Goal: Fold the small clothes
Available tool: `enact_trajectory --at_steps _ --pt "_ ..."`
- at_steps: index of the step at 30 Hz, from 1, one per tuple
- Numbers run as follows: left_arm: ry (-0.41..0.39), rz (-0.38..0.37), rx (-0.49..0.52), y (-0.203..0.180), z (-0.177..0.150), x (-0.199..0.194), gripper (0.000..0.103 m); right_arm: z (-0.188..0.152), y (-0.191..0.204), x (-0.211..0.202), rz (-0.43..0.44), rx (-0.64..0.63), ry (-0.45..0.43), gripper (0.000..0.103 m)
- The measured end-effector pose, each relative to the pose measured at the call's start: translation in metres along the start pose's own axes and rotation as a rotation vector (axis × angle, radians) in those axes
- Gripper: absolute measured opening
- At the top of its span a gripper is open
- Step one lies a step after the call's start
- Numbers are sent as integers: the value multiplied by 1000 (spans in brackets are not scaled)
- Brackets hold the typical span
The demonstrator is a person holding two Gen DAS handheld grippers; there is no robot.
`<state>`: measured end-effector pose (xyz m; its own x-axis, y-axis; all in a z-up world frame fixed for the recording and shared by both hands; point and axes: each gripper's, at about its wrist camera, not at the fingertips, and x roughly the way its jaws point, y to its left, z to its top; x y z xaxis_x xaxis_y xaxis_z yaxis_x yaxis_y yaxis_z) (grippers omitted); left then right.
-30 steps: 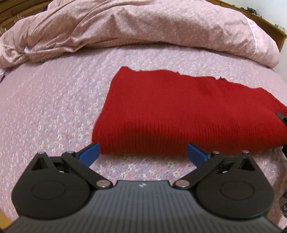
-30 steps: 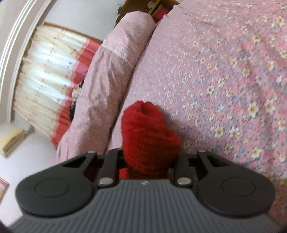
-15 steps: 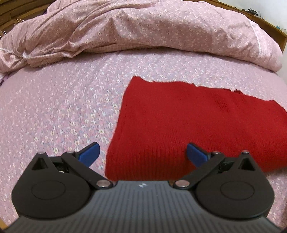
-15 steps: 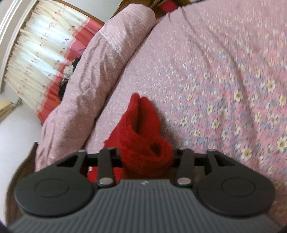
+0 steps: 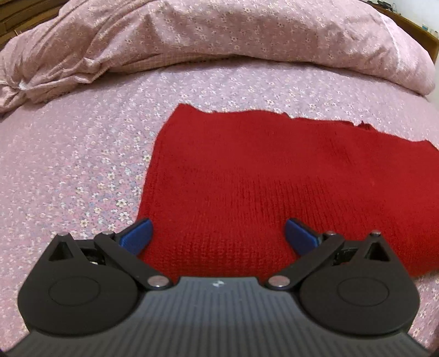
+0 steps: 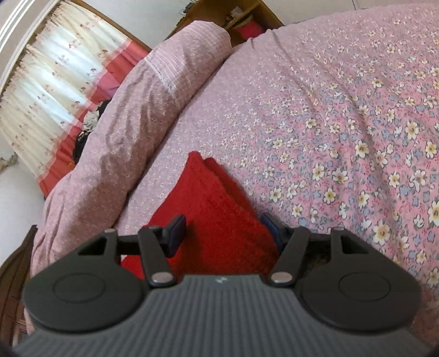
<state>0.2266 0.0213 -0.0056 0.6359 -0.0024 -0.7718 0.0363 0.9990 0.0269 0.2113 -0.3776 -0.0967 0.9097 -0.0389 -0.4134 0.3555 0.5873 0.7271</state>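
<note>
A folded red knitted garment (image 5: 274, 170) lies flat on the flowered pink bed sheet (image 5: 68, 164). My left gripper (image 5: 218, 228) hovers open just above the garment's near left corner, its blue pads (image 5: 137, 233) wide apart and touching nothing. In the right wrist view one end of the same red garment (image 6: 208, 192) lies between the fingers of my right gripper (image 6: 222, 222). Those jaws are opening. The left pad (image 6: 175, 233) stands off the cloth and the right pad is half hidden behind the fold.
A rumpled pink duvet (image 5: 219, 35) is heaped along the far side of the bed. A curtained window (image 6: 55, 90) and dark wooden furniture (image 6: 219, 13) stand beyond the bed. Bare sheet (image 6: 343, 123) stretches right of the garment.
My left gripper has moved in over the garment's near left corner. My right jaws have opened, the wrist has rolled, and the bunched red cloth has slackened and spread out.
</note>
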Motion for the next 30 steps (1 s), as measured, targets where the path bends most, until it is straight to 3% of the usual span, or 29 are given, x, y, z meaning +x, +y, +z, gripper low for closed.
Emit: enact_trajectory --at_steps 2,6,10,13,14,15,17,23,30 --pt "-22 2 10 -4 1 -10 103 -1 -2 -4 7 29 8 63" --pt "-33 -73 17 -14 0 -21 103 -4 -11 -15 27 95 7 63" --pt "-12 -37 80 -27 -3 -5 103 -5 -15 -12 41 84 18 63" --pt "-8 -47 48 -23 -5 4 103 -2 -14 -8 64 82 24 61" --pt "-8 -48 47 -23 -4 5 103 -1 -16 -9 75 92 17 51" --pt "-8 -47 50 -23 -5 5 103 1 -15 -8 81 93 14 34" --pt "-6 -43 54 -25 -5 4 103 5 -16 -13 114 85 5 27" --pt "-10 -22 80 -30 -3 -2 103 8 5 -30 175 -21 -36 23" --pt "-23 -54 36 -24 0 -14 103 17 20 -42 236 -18 -30 23"
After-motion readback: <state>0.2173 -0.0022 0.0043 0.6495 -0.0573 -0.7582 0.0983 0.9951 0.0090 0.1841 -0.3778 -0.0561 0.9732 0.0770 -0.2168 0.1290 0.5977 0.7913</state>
